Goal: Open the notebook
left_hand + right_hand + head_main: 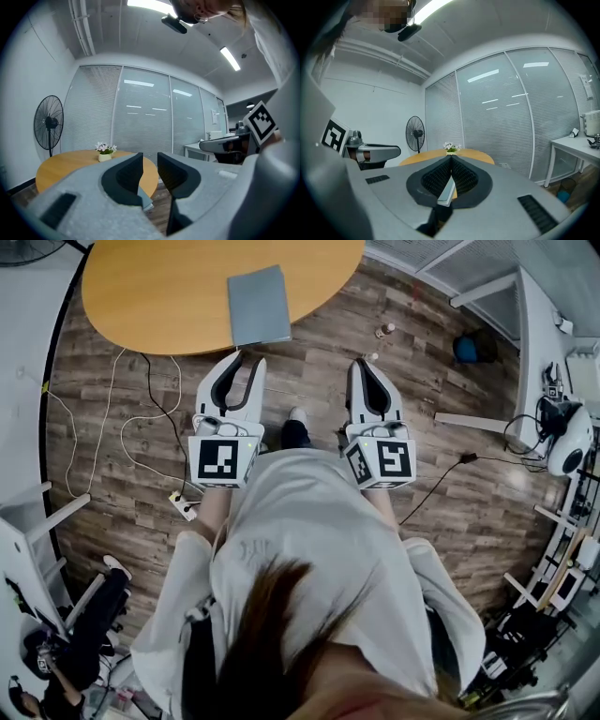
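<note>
I note the desk (141,296) is cut off by the head view's top edge. In the left gripper view my left tool (150,161) hides all but a corner of the notebook (146,201). Floor items (384,330) are too small to identify.

The gray notebook (259,304) lies shut and flat at the near edge of the round wooden table (150,287).

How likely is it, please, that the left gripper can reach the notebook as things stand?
Probably yes: the left gripper, jaws apart and empty, points at the notebook, which lies at the near edge of the table with nothing visibly in between.
</note>
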{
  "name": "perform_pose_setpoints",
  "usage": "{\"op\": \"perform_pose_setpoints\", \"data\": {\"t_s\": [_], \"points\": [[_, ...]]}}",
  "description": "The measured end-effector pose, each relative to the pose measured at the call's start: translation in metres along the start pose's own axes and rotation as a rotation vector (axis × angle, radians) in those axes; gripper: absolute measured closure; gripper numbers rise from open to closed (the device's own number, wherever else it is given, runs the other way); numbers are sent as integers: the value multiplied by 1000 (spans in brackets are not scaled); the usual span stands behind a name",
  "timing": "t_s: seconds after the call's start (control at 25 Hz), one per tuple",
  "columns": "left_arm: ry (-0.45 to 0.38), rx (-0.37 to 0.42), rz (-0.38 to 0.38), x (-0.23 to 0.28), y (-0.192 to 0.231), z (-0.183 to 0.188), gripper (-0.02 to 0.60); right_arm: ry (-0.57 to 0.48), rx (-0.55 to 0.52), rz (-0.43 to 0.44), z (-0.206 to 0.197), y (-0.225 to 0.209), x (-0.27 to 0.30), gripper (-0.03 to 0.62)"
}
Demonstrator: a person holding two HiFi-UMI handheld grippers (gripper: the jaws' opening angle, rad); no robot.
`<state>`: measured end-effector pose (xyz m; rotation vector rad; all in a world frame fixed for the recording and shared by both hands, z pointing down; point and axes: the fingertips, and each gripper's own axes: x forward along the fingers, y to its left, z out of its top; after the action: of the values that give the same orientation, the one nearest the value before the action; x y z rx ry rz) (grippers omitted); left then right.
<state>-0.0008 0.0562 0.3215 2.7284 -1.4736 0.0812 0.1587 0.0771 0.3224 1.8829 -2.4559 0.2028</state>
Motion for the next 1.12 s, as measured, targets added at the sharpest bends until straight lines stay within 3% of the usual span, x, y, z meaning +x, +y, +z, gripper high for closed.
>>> {"op": "perform_pose_setpoints", "data": {"t_s": [0.52, 0.8, 1.12], "points": [[1, 1, 125, 44, 1, -2, 474, 23, -8, 54, 1, -60, 34, 592], [4, -5, 153, 58, 19, -5, 474, 43, -1, 62, -2, -67, 56, 592], [-3, -20, 135, 99, 61, 1, 474, 51, -5, 39, 9, -68, 111, 592]]}}
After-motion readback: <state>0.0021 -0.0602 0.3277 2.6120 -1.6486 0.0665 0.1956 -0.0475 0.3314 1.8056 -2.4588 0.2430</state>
